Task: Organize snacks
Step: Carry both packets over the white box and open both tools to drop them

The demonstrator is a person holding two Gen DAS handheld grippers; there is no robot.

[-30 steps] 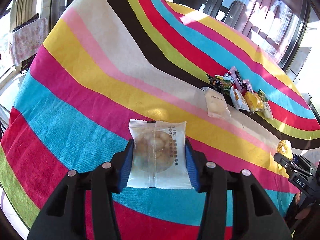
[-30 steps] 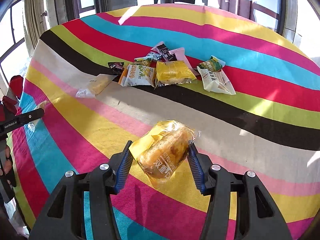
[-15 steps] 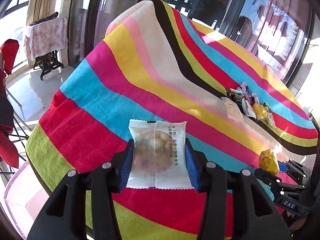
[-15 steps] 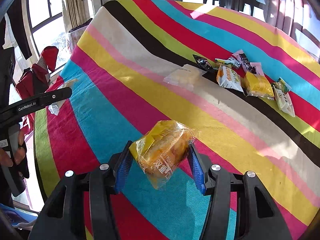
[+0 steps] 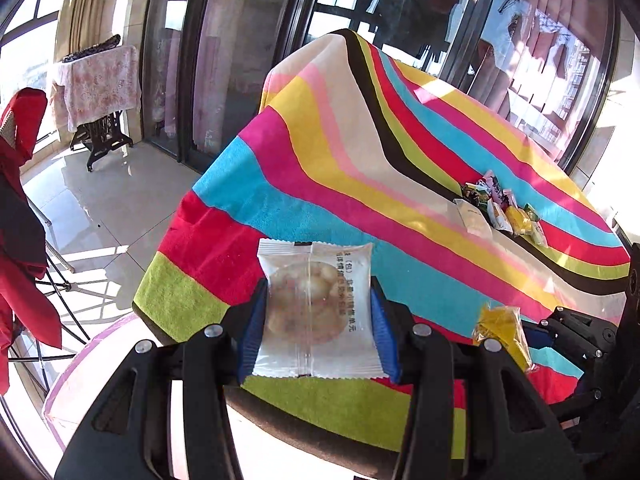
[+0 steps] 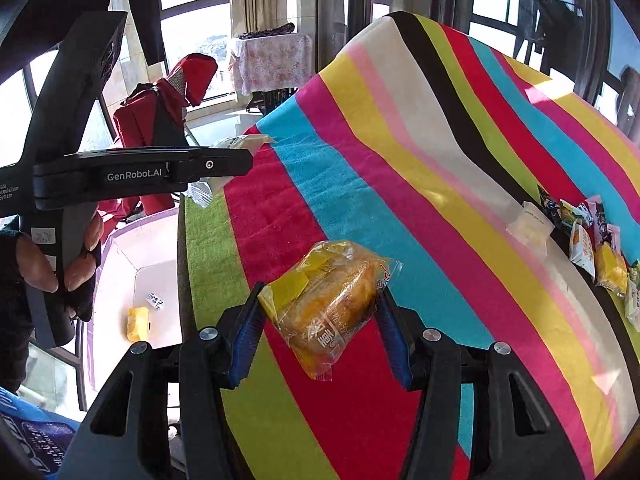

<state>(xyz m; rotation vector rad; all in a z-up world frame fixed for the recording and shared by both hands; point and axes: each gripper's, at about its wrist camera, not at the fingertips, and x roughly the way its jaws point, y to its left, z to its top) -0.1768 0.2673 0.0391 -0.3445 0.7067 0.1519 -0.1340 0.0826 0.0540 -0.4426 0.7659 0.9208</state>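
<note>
Snacks are held in both grippers above the near edge of a table draped in a striped cloth (image 5: 360,184). A white-edged clear packet (image 5: 316,312) with a pale round biscuit inside is clamped upright between the blue pads of the left gripper (image 5: 318,332). A crinkled yellow packet (image 6: 330,304) holding a golden bun is pinched, tilted, between the pads of the right gripper (image 6: 320,340) — printing is seen on its lower face.

Further along the cloth, a cluster of loose snack packets (image 6: 592,240) lies on and beside the black stripe, with one pale flat packet (image 6: 530,224) just beside them on the white band.

Past the table's corner, low down, a white open box (image 6: 132,264) with a lilac rim is seen; a small yellow packet (image 6: 138,322) and a tiny white one lie inside it. The left gripper's handle is grasped by a hand (image 6: 52,264) in a dark fingerless glove.
</note>
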